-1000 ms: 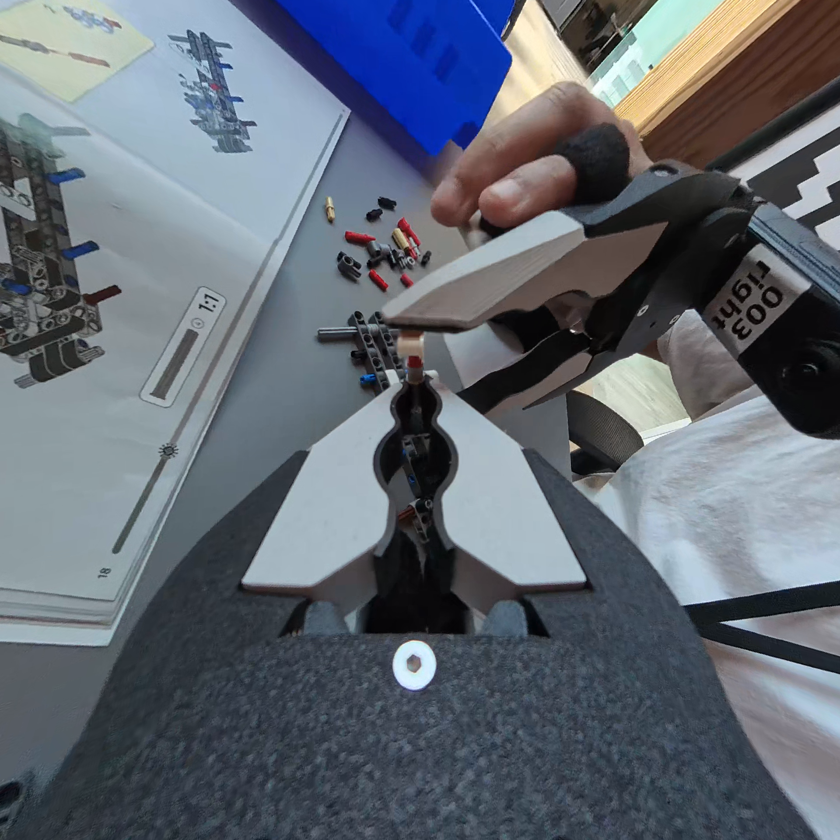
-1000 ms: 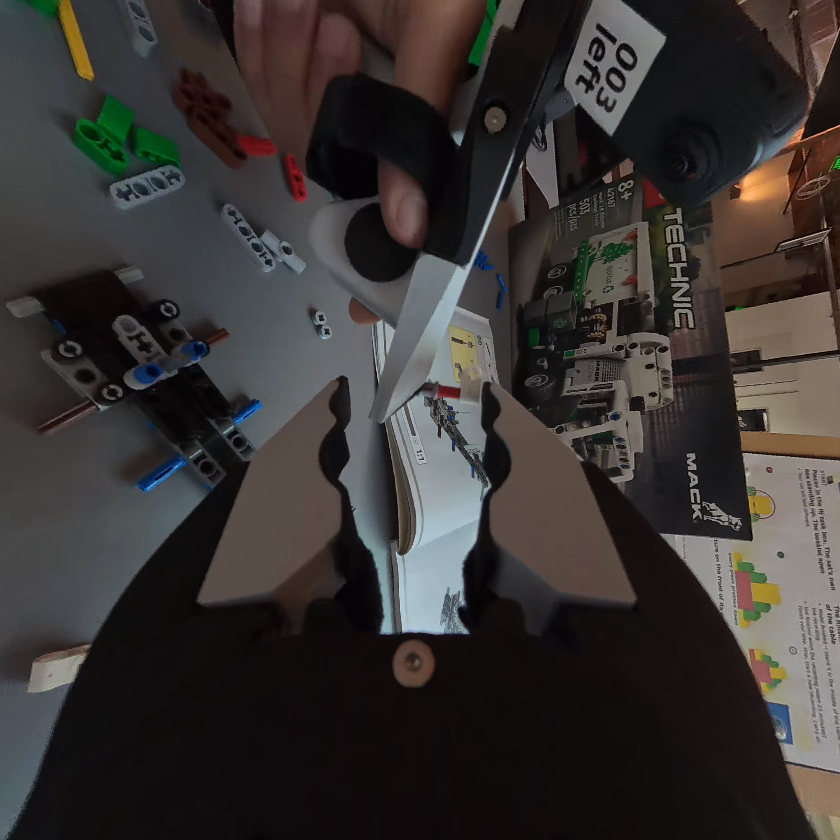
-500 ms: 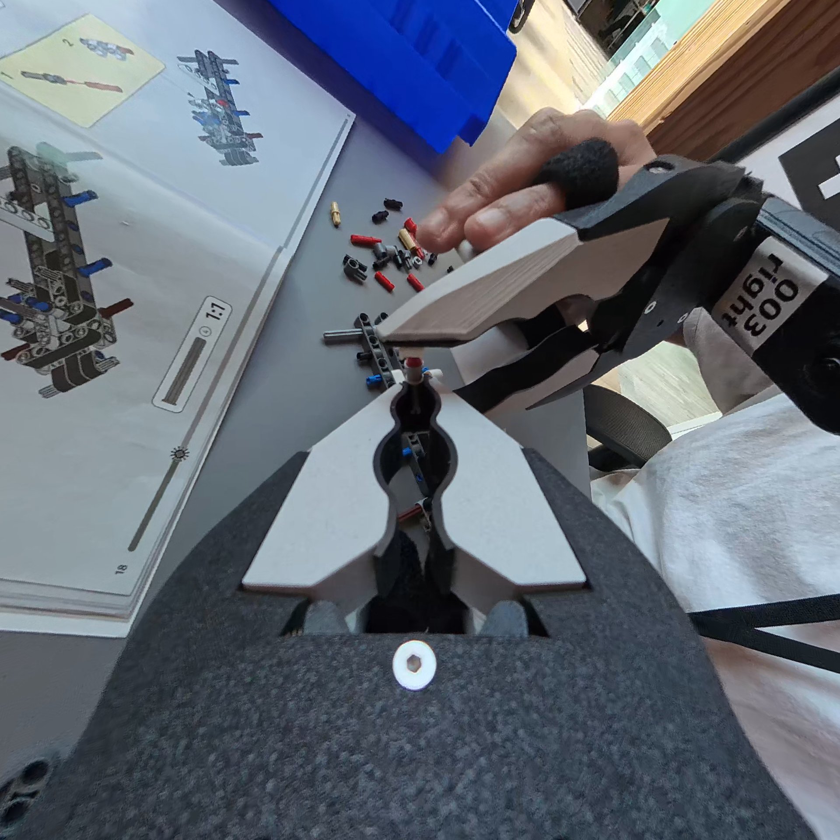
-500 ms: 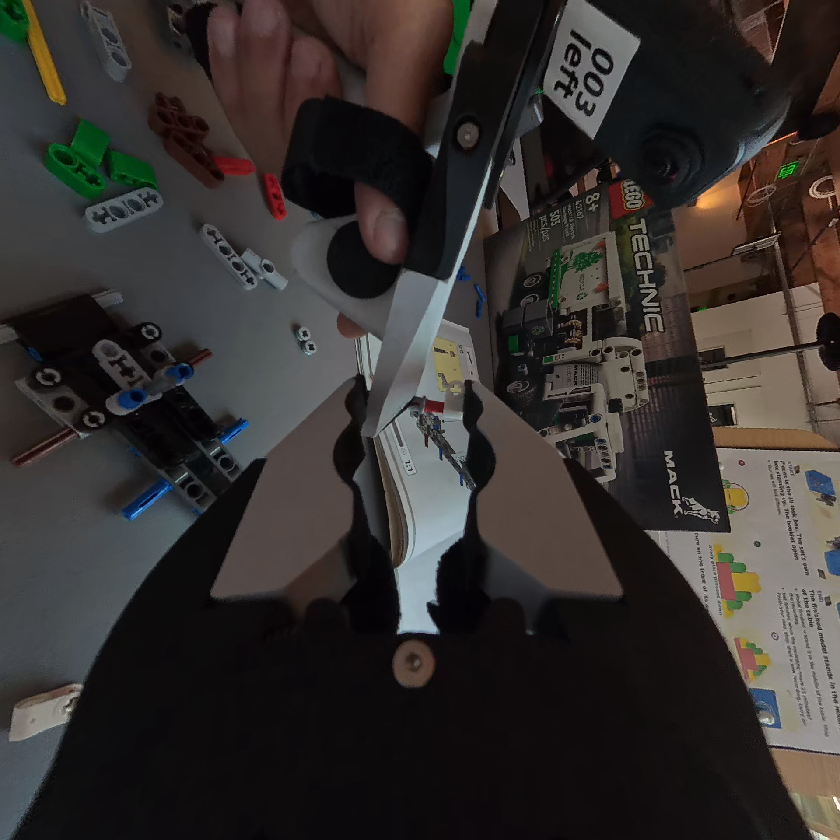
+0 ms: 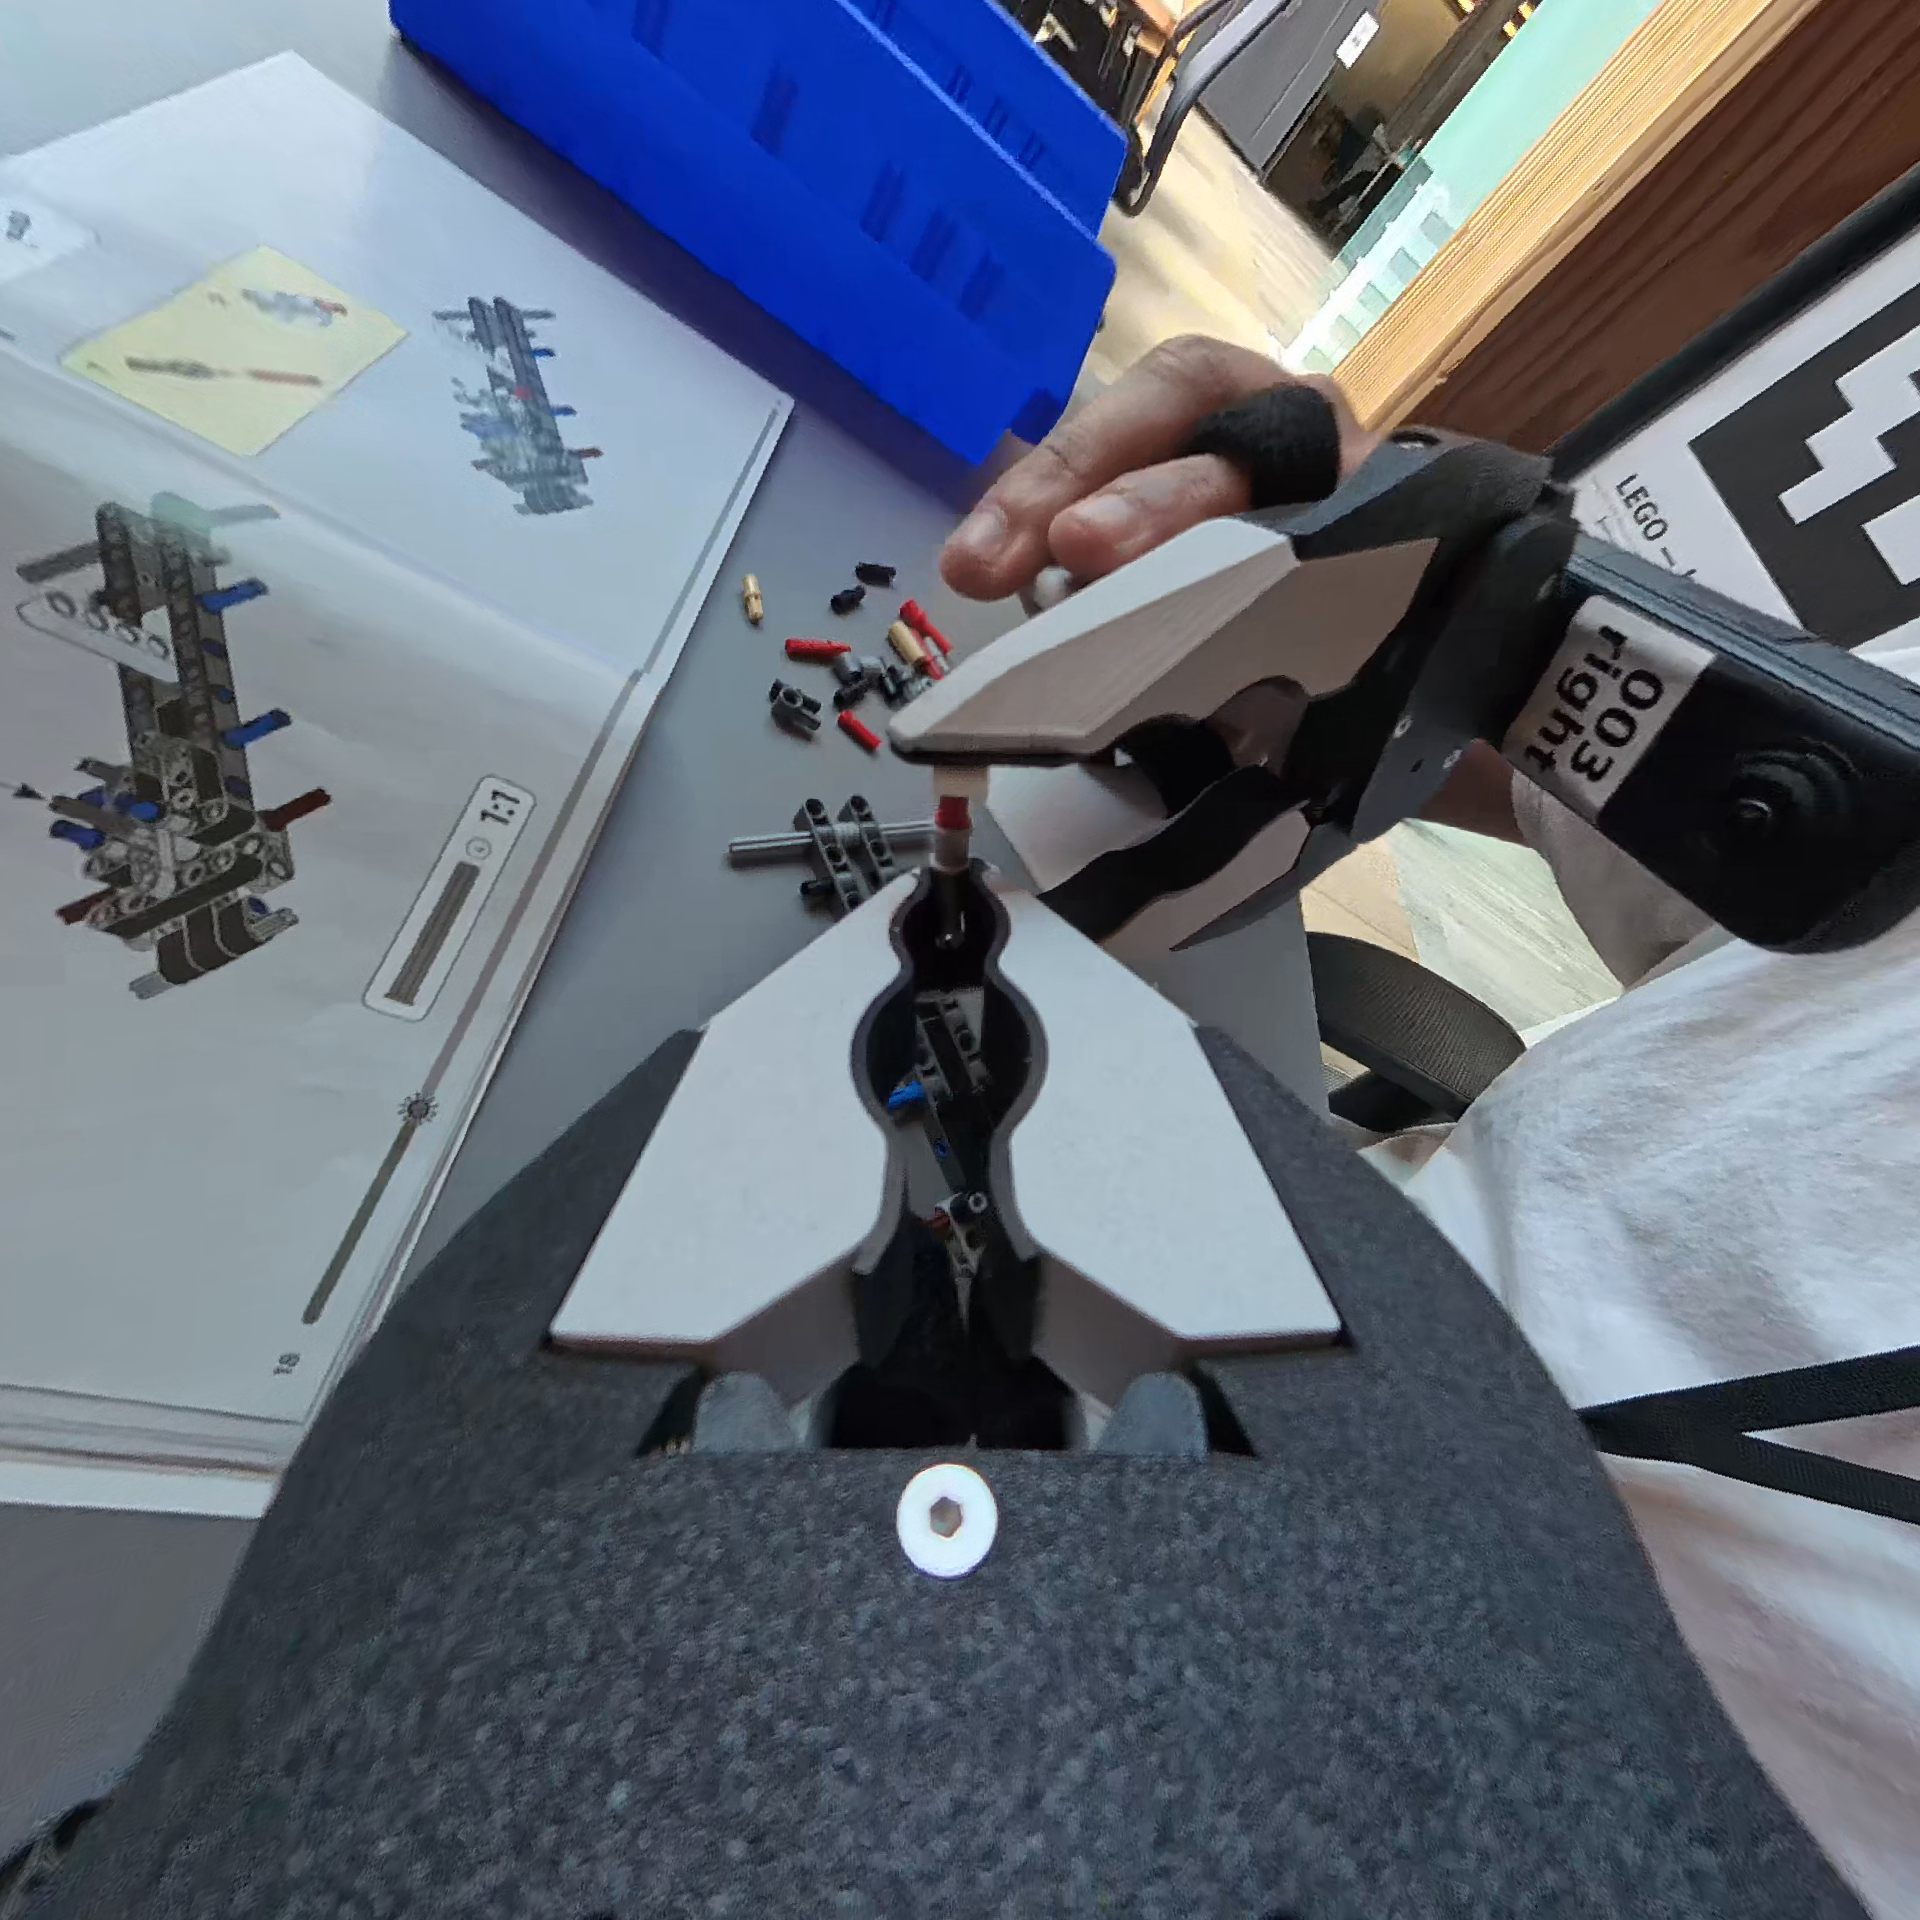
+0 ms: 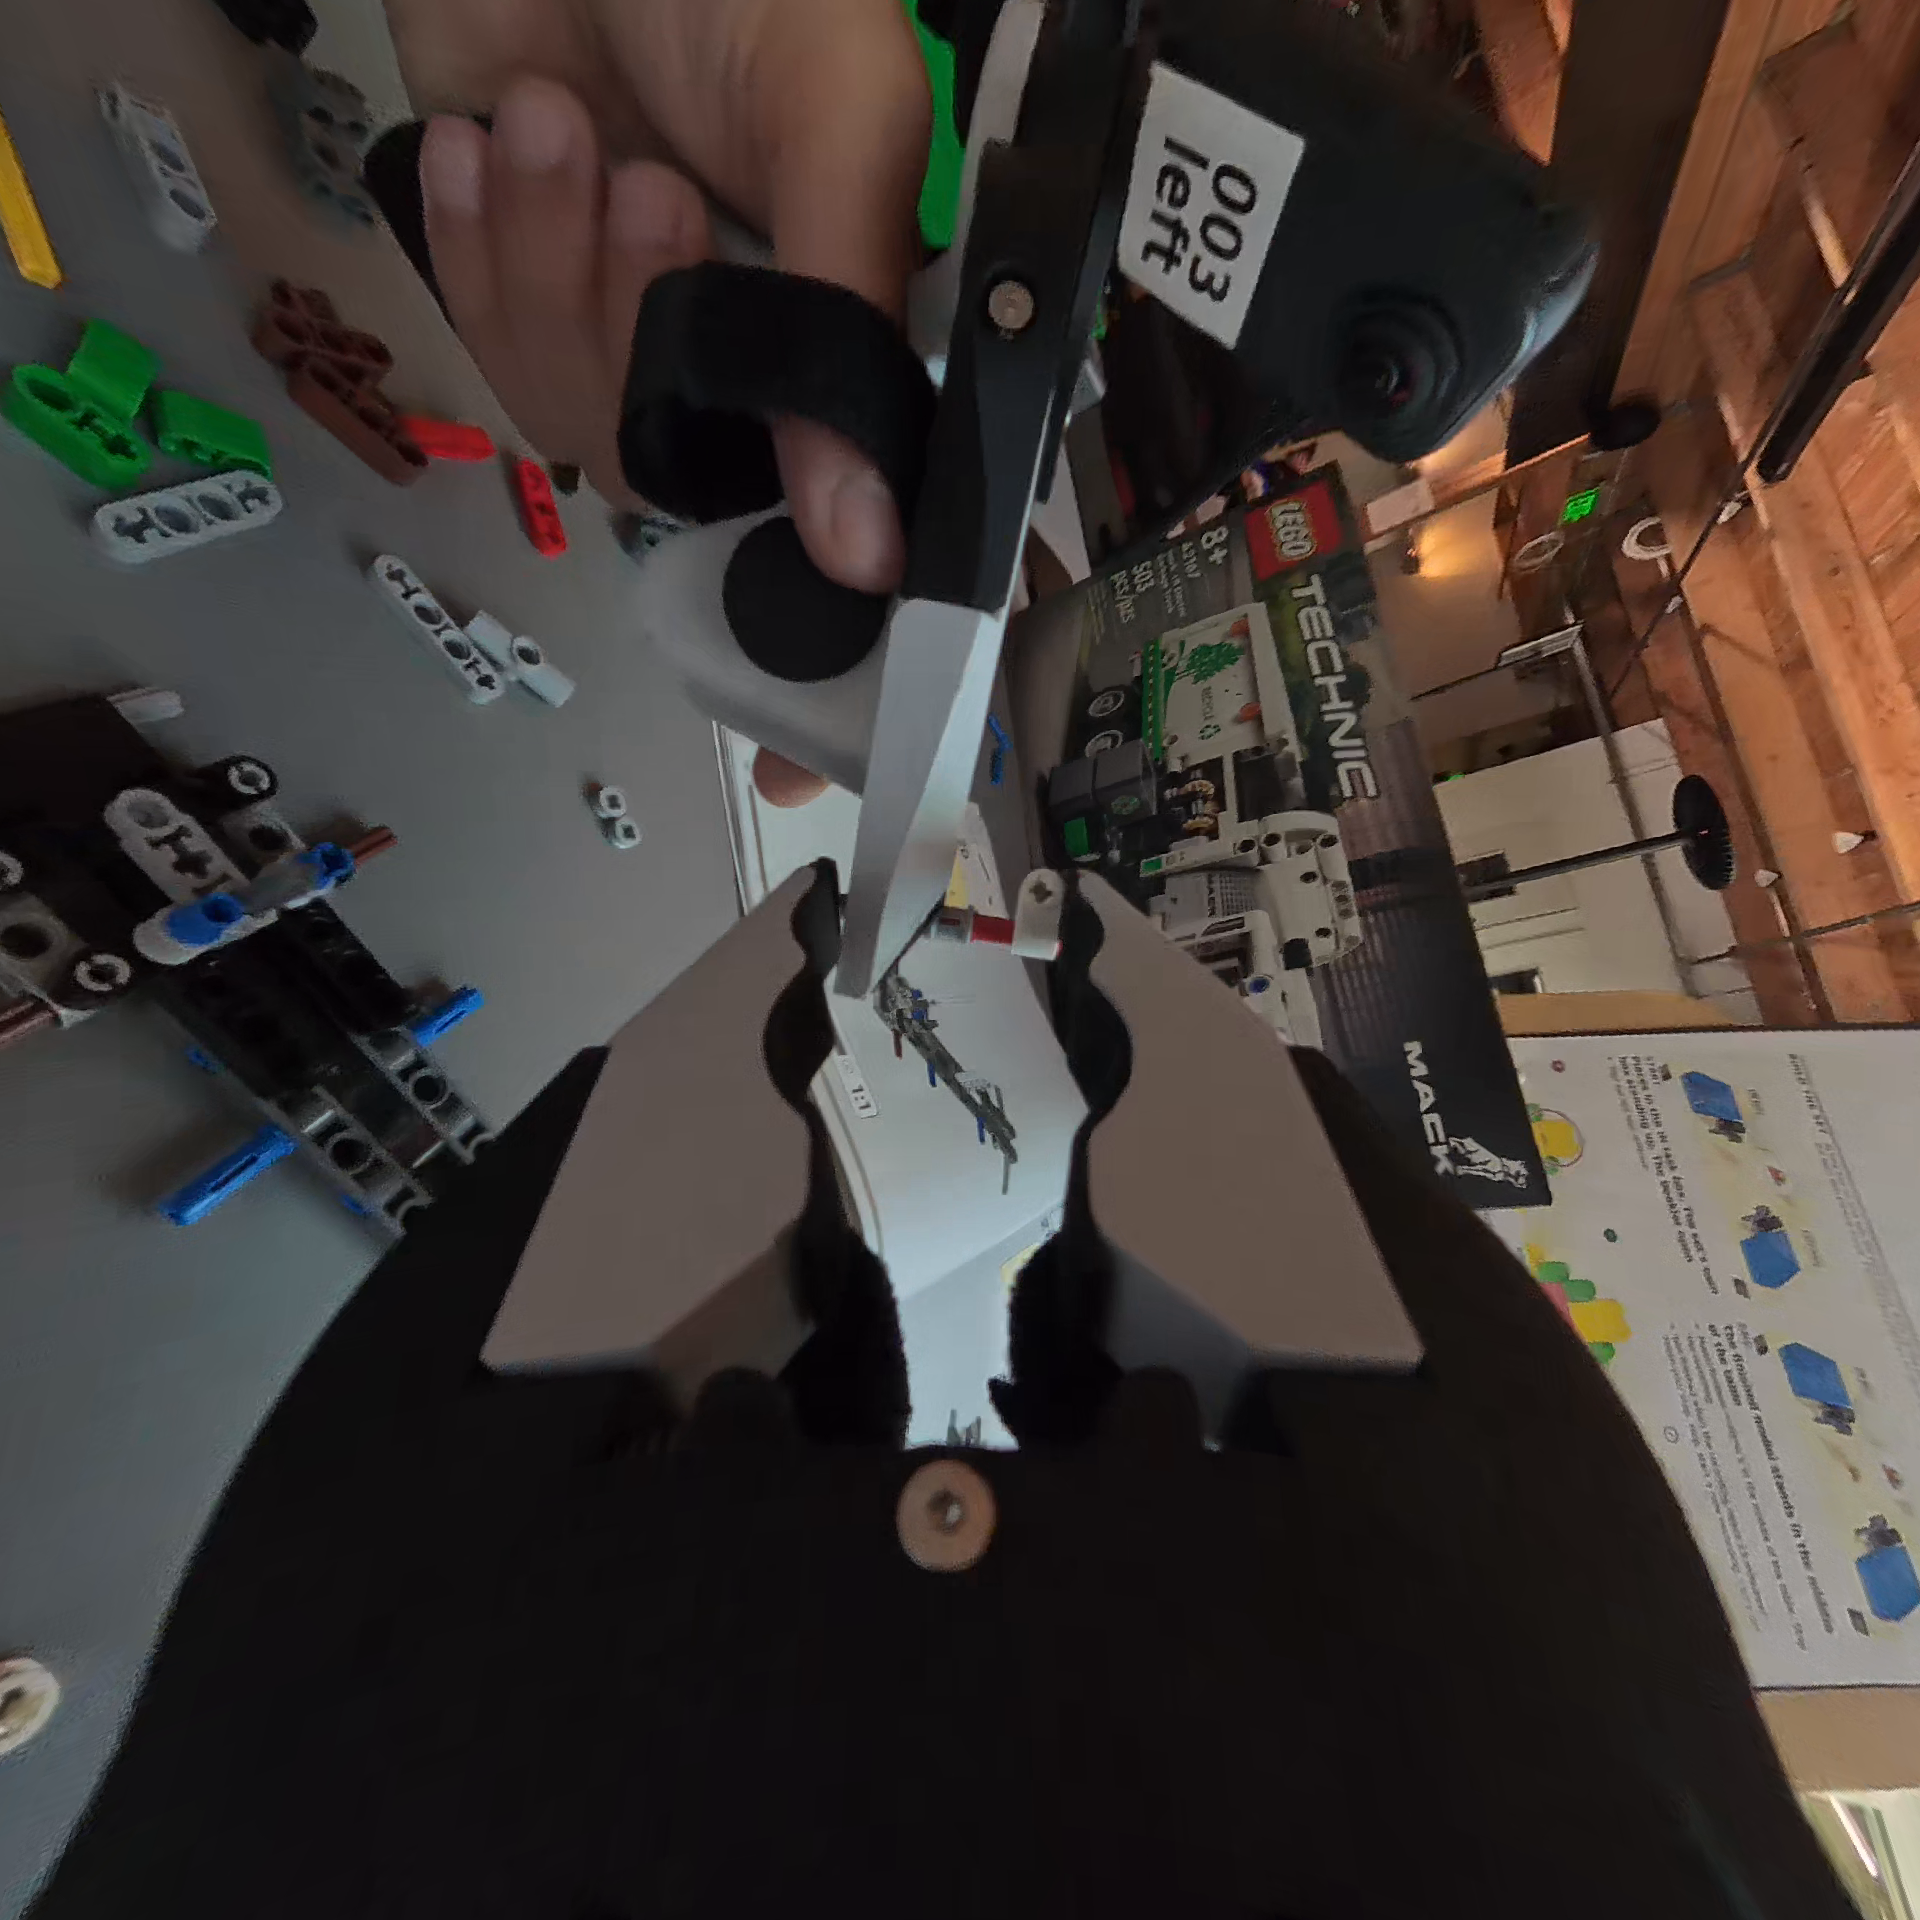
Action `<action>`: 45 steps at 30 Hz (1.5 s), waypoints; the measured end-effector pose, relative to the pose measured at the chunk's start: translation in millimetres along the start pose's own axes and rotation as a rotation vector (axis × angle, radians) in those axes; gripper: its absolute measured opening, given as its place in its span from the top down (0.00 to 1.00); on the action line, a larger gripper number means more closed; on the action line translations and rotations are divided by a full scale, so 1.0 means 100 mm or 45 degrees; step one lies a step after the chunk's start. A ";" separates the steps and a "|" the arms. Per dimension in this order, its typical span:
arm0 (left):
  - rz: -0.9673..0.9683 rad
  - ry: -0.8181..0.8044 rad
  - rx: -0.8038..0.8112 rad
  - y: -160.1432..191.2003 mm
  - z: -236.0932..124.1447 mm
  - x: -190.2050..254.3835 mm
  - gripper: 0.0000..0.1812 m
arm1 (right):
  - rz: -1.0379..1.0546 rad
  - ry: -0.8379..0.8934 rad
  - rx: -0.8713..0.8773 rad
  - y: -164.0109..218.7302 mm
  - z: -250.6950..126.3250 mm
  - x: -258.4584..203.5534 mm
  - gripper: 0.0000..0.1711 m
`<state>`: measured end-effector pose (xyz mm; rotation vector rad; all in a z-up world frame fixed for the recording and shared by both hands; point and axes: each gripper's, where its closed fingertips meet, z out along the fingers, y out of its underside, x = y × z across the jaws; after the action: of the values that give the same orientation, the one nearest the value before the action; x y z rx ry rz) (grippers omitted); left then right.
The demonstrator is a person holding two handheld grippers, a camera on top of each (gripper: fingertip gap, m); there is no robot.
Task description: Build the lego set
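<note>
My left gripper (image 5: 951, 883) is shut on a dark axle (image 5: 948, 914) that sticks out past its tips. The axle carries a red bush (image 5: 951, 812) and a small white piece (image 5: 958, 781) at its end. My right gripper (image 6: 951, 888) is open. Its jaws straddle the left gripper's tips (image 6: 868, 935) and the axle end, and the white piece (image 6: 1039, 914) touches one of its fingers (image 6: 1195, 1091). In the left wrist view the right gripper's upper finger (image 5: 1091, 675) rests on top of the white piece.
An open instruction booklet (image 5: 312, 623) and a blue bin (image 5: 831, 208) lie on the grey table. Loose pins (image 5: 862, 665) and a small beam assembly (image 5: 842, 842) lie ahead. A black chassis build (image 6: 239, 987), green parts (image 6: 104, 416) and the set's box (image 6: 1247, 779) are nearby.
The right gripper's jaws have narrowed around the left gripper's tips and the axle end. The white piece now sits against its finger. Both grippers have shifted slightly.
</note>
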<state>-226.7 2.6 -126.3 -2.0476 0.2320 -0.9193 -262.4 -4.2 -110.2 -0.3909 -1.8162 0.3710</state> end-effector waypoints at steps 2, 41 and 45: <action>0.003 0.071 0.042 -0.06 -0.02 0.10 0.99 | 0.030 0.023 0.094 -0.06 -0.07 0.06 0.77; 0.035 0.403 0.229 -0.27 -0.14 0.54 0.96 | 0.315 -0.034 0.523 -0.35 -0.37 0.25 0.77; 0.030 0.421 0.276 -0.32 -0.12 0.57 0.97 | 0.381 -0.048 0.584 -0.38 -0.42 0.28 0.77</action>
<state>-199.4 -12.0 -66.9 -1.6861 0.3184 -1.2123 -232.2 -23.5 -58.4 -0.3324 -1.6471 0.9860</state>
